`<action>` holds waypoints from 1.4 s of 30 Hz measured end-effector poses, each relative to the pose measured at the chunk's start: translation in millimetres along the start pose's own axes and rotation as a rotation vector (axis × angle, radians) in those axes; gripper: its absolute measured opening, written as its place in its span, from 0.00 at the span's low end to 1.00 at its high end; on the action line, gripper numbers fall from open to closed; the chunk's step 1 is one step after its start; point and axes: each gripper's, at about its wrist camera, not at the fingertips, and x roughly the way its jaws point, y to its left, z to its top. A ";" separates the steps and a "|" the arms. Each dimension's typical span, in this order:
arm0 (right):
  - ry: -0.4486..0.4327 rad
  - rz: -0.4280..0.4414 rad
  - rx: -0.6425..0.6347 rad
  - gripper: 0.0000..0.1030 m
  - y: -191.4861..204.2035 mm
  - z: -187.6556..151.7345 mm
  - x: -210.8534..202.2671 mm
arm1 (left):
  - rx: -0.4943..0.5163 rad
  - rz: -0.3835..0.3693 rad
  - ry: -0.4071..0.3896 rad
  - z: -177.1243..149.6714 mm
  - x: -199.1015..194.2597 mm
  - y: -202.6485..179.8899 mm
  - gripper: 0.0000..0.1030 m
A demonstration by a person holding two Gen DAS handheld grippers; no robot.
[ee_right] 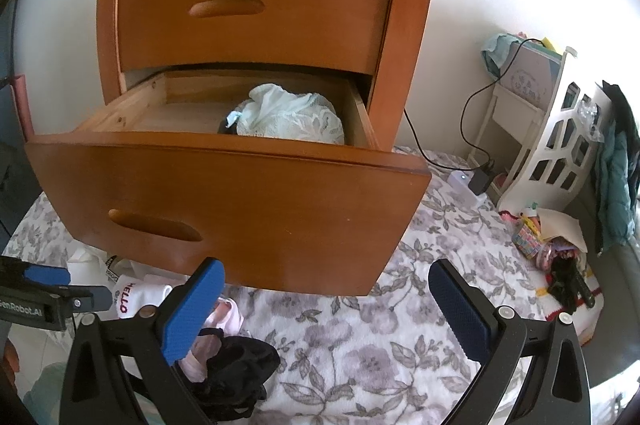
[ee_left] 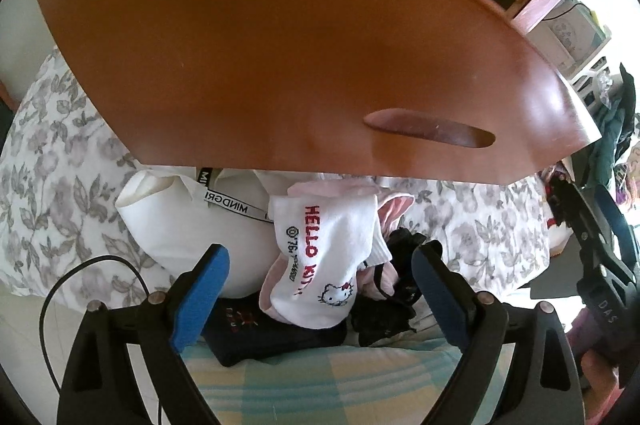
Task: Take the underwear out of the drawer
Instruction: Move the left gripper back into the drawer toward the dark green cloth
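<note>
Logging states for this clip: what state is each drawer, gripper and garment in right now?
Lower drawer: pulled open.
Upper drawer: shut.
Pale lace underwear: bunched, inside the lower drawer.
Hello Kitty sock: lying on the pile below the drawer front.
Left gripper: open, holding nothing.
Right gripper: open, empty.

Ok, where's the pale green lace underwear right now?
In the right wrist view, the pale green lace underwear lies inside the open lower drawer, toward its right side, below the closed upper drawer.
</note>
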 end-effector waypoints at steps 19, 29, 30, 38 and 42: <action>-0.031 0.029 0.101 1.00 -19.4 -1.4 -5.9 | 0.178 -0.036 -0.177 19.2 -103.2 -34.9 0.90; -0.027 0.020 0.120 1.00 -23.5 -1.4 -4.8 | 0.187 0.022 -0.296 70.4 -127.0 -52.0 0.90; -0.022 0.011 0.120 1.00 -23.2 -1.3 -3.8 | 0.181 0.025 -0.296 75.0 -124.6 -53.1 0.90; 0.015 -0.025 0.146 1.00 -28.8 -2.1 3.1 | 0.105 0.041 -0.258 110.8 -102.5 -57.9 0.90; 0.048 -0.027 0.157 1.00 -31.0 -2.8 10.1 | 0.114 0.047 -0.229 125.4 -89.7 -65.6 0.90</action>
